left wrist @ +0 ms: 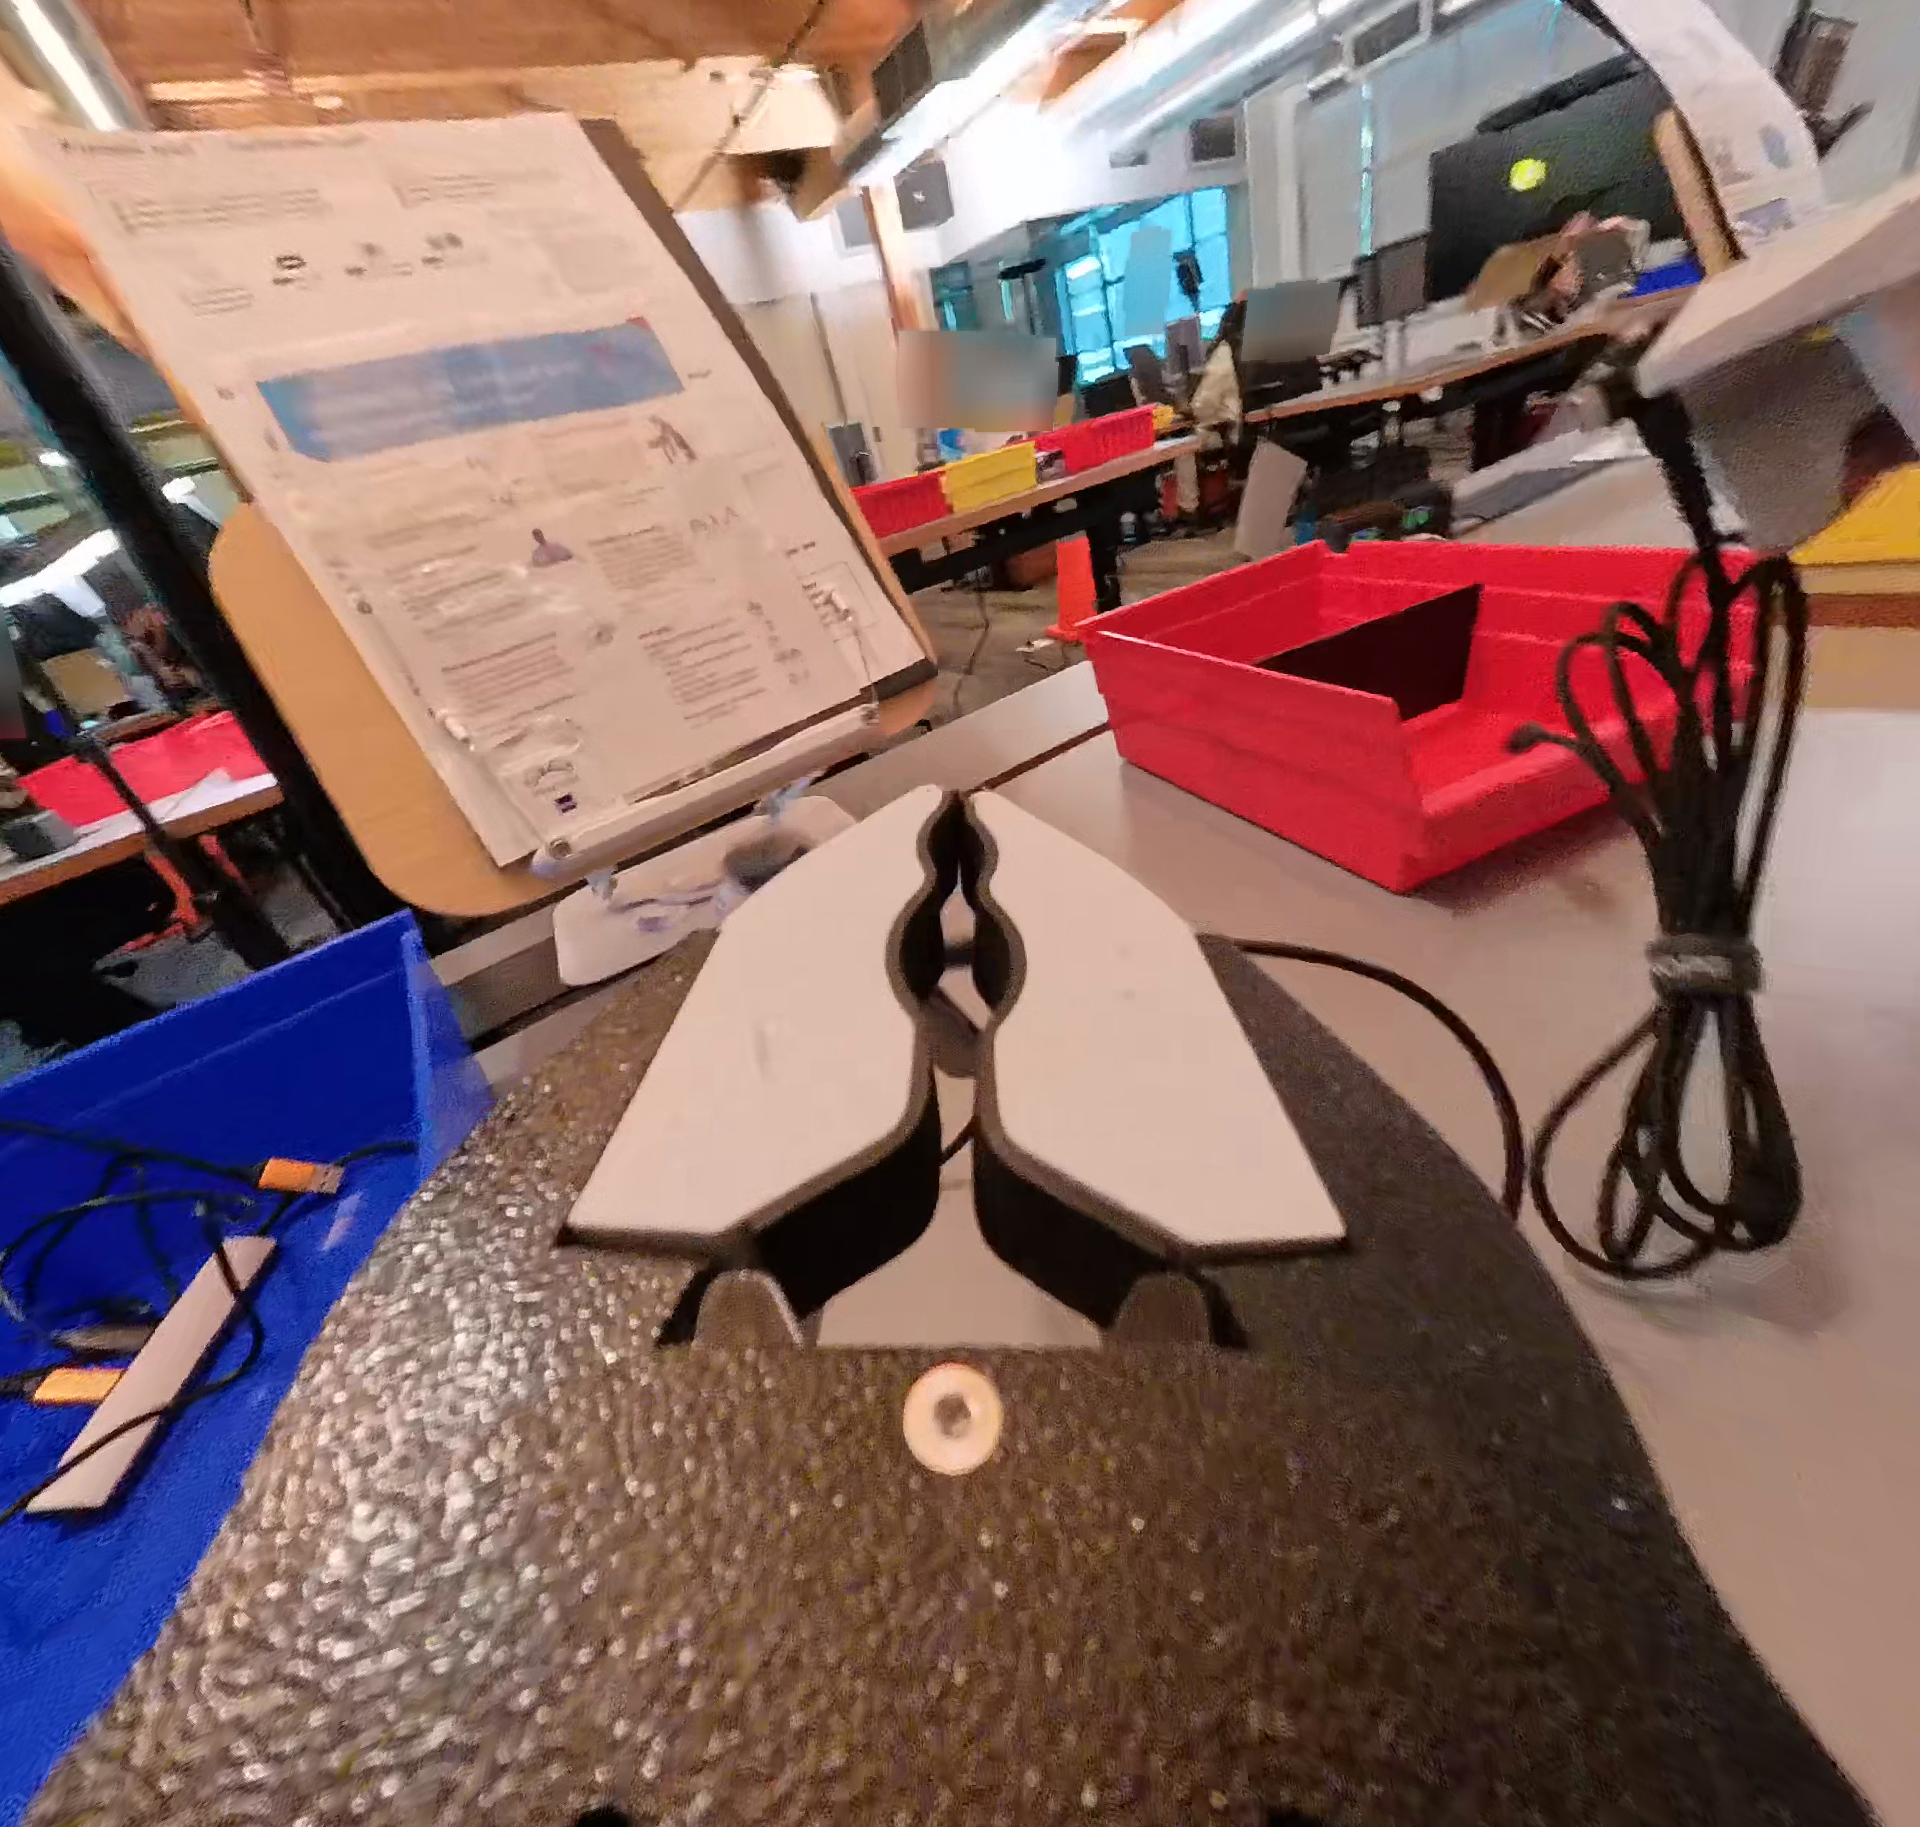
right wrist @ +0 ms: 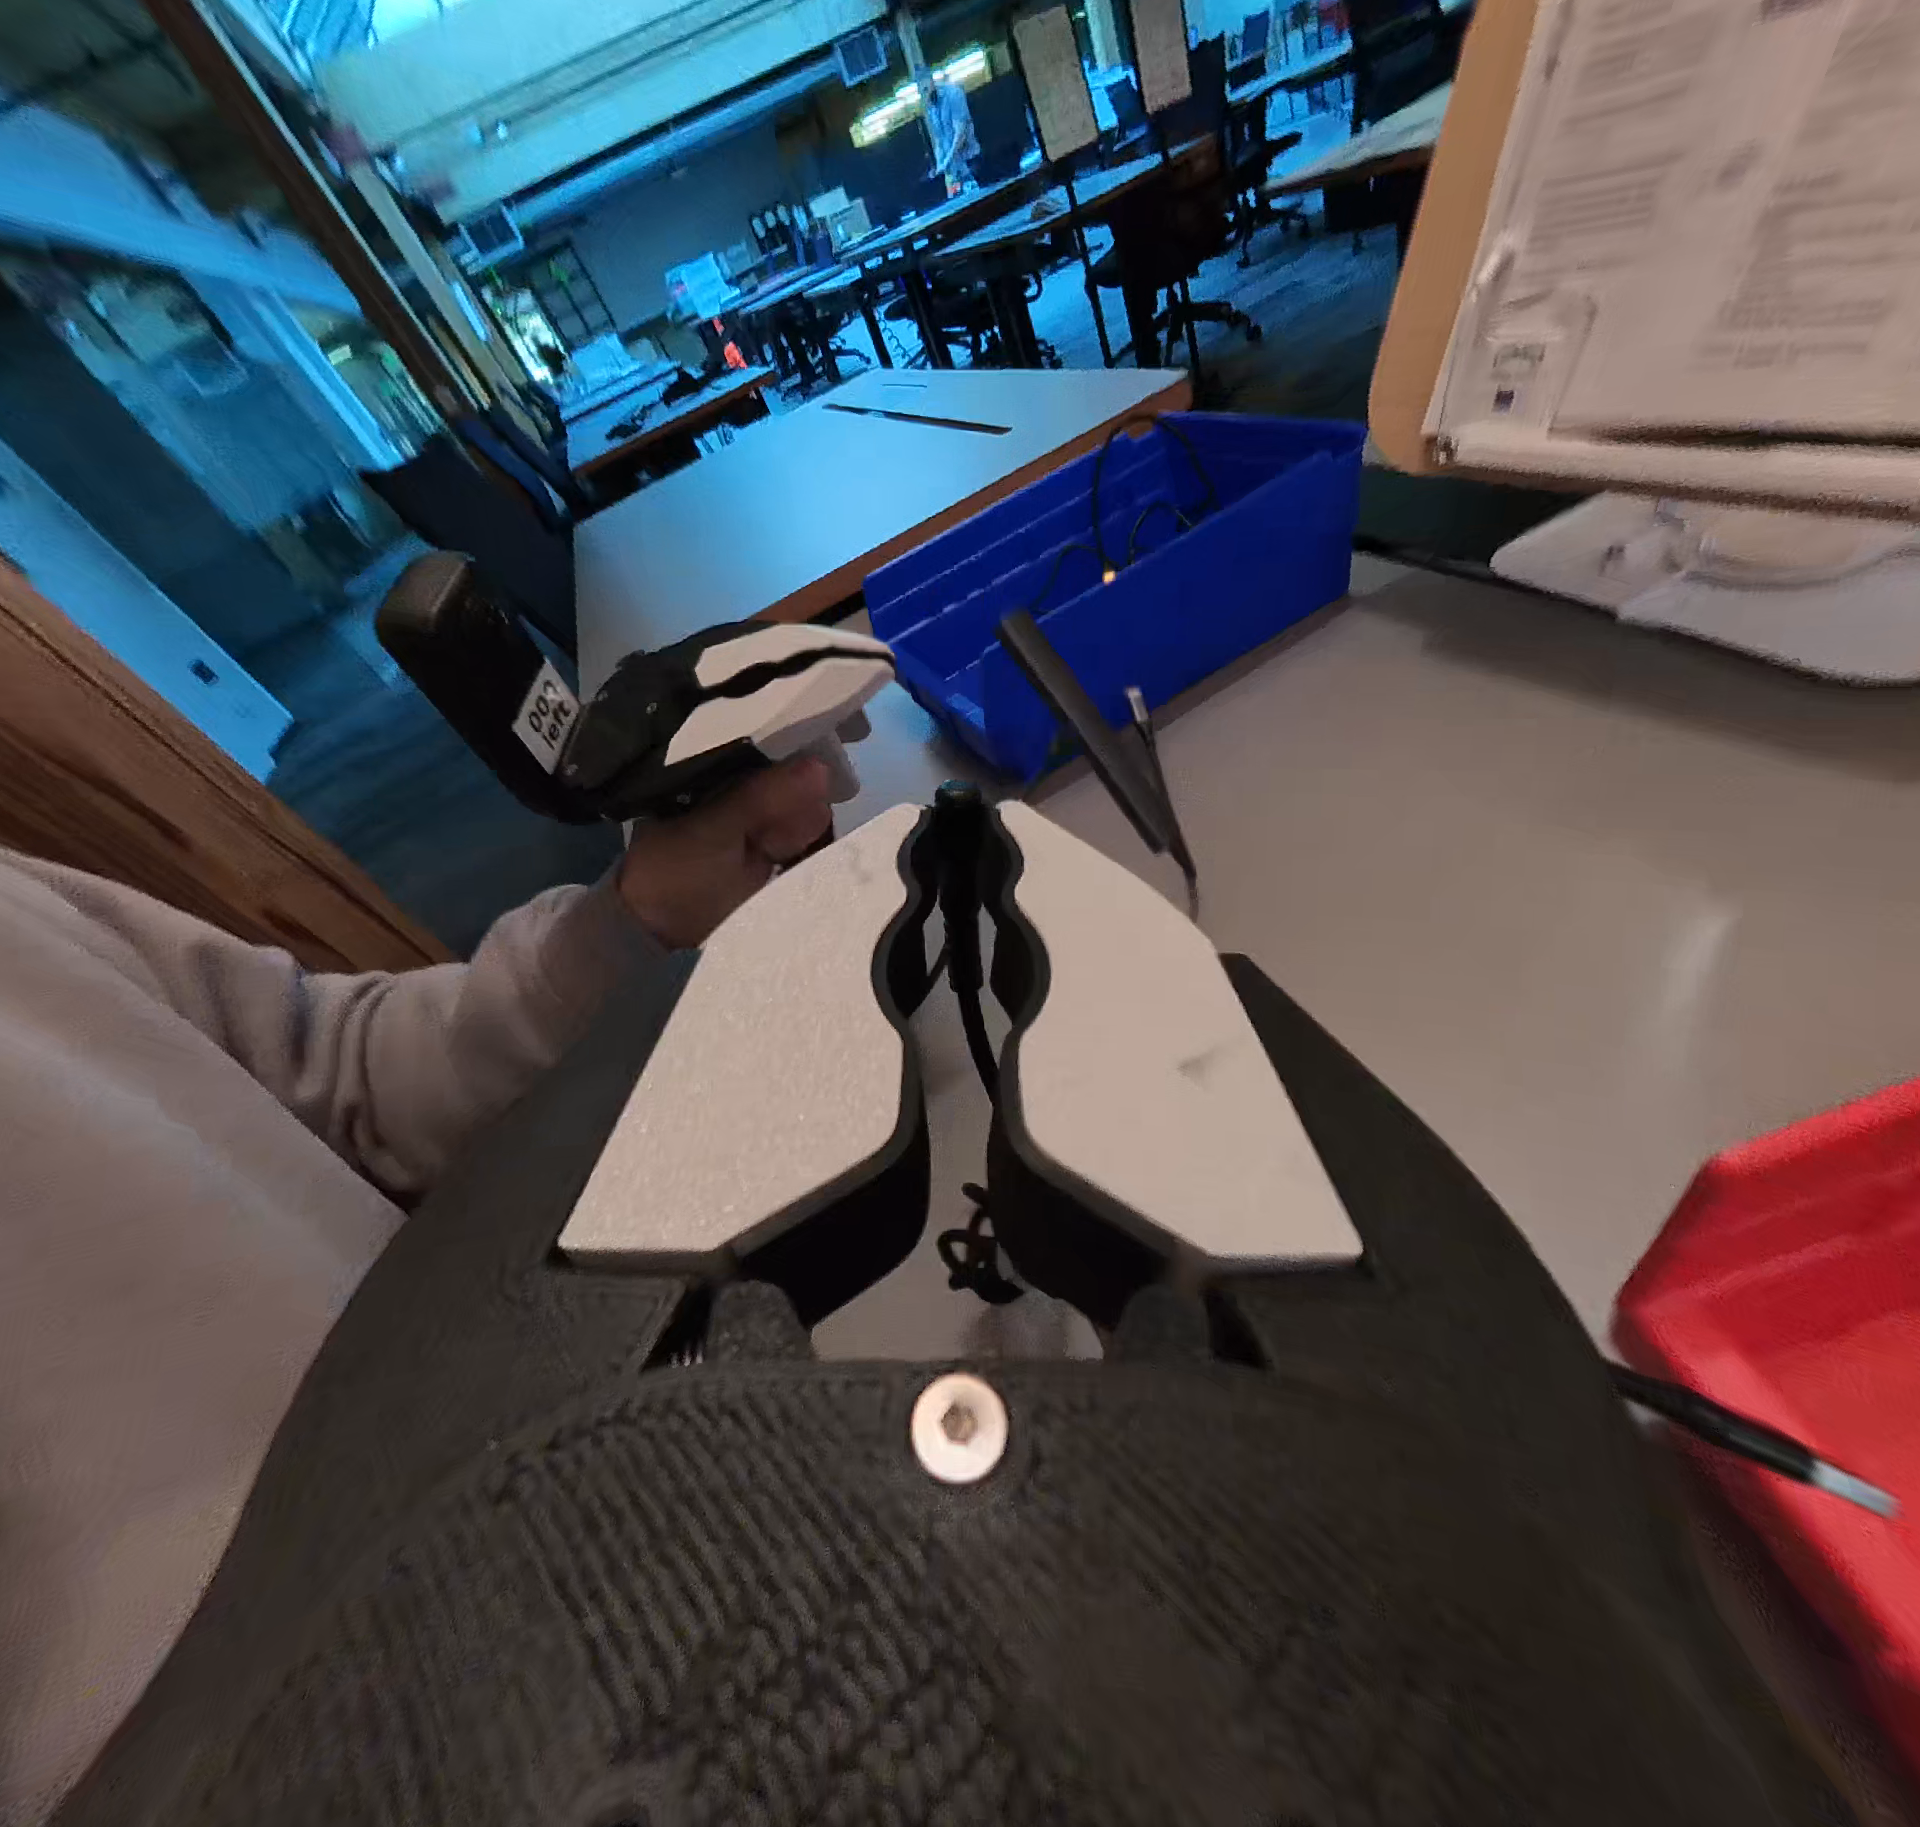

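On the grey surface (left wrist: pixel 1351 946), between a blue bin (left wrist: pixel 208 1102) and a red bin (left wrist: pixel 1299 738), the two grippers are held.

Left gripper (left wrist: pixel 958 816): fingers brought together, tips touching, nothing seen clamped between them. A thin black cable is glimpsed through the gap behind the tips, lying on the surface below. In the right wrist view the same gripper (right wrist: pixel 873 657) is seen held in a person's hand (right wrist: pixel 717 863), grey sleeve (right wrist: pixel 312 1050) behind it, tips pointed toward the blue bin (right wrist: pixel 1122 593).

Right gripper (right wrist: pixel 958 821): closed on the plug end of a black cable (right wrist: pixel 956 842), which is pinched at the fingertips; the cord is run back between the fingers. In the left wrist view the gripper (left wrist: pixel 1766 395) is seen at upper right, with the cable bundle (left wrist: pixel 1694 894) hung beneath it, bound by a grey strap (left wrist: pixel 1704 972), its lower loops touching the surface and one strand trailed across the surface toward the left gripper.

Blue bin: black cables with orange-sleeved plugs (left wrist: pixel 301 1177) and a flat white strip (left wrist: pixel 156 1372) contained.

Red bin: a dark divider (left wrist: pixel 1392 650) stood inside.

Document stand (left wrist: pixel 499 468): tilted board with printed sheets, placed at the back of the surface between the bins.

Black tweezers (right wrist: pixel 1101 738): leaned against the near corner of the blue bin, tips on the surface.

Black pen-like item (right wrist: pixel 1756 1455): laid beside the red bin (right wrist: pixel 1787 1310) in the right wrist view.
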{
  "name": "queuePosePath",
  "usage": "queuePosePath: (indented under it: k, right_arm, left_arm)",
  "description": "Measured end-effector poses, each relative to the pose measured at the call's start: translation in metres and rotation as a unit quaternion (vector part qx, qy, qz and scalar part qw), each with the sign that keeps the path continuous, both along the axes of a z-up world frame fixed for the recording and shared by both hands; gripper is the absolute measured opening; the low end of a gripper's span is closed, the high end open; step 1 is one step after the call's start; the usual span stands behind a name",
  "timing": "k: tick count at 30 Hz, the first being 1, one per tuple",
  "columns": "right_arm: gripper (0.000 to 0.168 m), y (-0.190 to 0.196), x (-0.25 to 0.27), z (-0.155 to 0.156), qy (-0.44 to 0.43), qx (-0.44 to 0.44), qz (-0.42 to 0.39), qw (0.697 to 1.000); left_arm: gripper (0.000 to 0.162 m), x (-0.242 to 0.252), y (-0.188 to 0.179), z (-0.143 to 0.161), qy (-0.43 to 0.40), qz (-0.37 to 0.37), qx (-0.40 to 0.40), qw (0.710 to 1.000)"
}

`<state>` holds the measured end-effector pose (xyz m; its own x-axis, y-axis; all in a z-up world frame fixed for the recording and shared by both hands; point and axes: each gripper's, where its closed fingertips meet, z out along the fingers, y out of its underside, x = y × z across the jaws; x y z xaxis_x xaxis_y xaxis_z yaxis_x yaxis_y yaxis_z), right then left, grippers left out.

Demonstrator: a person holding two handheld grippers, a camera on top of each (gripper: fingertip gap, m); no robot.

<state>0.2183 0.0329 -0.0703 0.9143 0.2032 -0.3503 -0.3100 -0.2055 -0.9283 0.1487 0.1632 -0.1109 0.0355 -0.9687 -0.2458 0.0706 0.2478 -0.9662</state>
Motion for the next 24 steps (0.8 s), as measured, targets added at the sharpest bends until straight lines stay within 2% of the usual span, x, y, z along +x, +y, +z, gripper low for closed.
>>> queuePosePath:
  k: [3, 6, 9, 12, 17, 24]
  right_arm:
    - [0.008, -0.005, 0.017, 0.023, -0.055, -0.014, -0.027, 0.998]
    - [0.008, -0.015, 0.058, 0.064, -0.09, 0.007, -0.094, 0.992]
    - [0.008, -0.029, 0.1, 0.099, -0.154, 0.024, -0.145, 0.977]
    - [0.008, -0.034, 0.145, 0.106, -0.174, 0.012, -0.185, 0.967]
    - [0.008, -0.04, 0.207, 0.053, -0.137, -0.075, -0.249, 0.956]
    - [0.008, -0.055, 0.219, -0.047, -0.053, -0.139, -0.268, 0.952]
  left_arm:
    - [0.0, 0.008, -0.015, -0.003, 0.028, -0.015, 0.031, 0.999]
    - [0.0, 0.016, -0.012, -0.021, 0.057, 0.013, 0.069, 0.996]
    - [0.0, 0.019, -0.011, -0.03, 0.07, -0.004, 0.046, 0.996]
    - [0.0, 0.02, -0.01, -0.037, 0.089, -0.024, 0.022, 0.995]
    - [0.0, 0.017, 0.0, -0.039, 0.101, -0.031, -0.001, 0.994]
    - [0.0, 0.004, 0.034, -0.033, 0.094, -0.008, -0.029, 0.995]
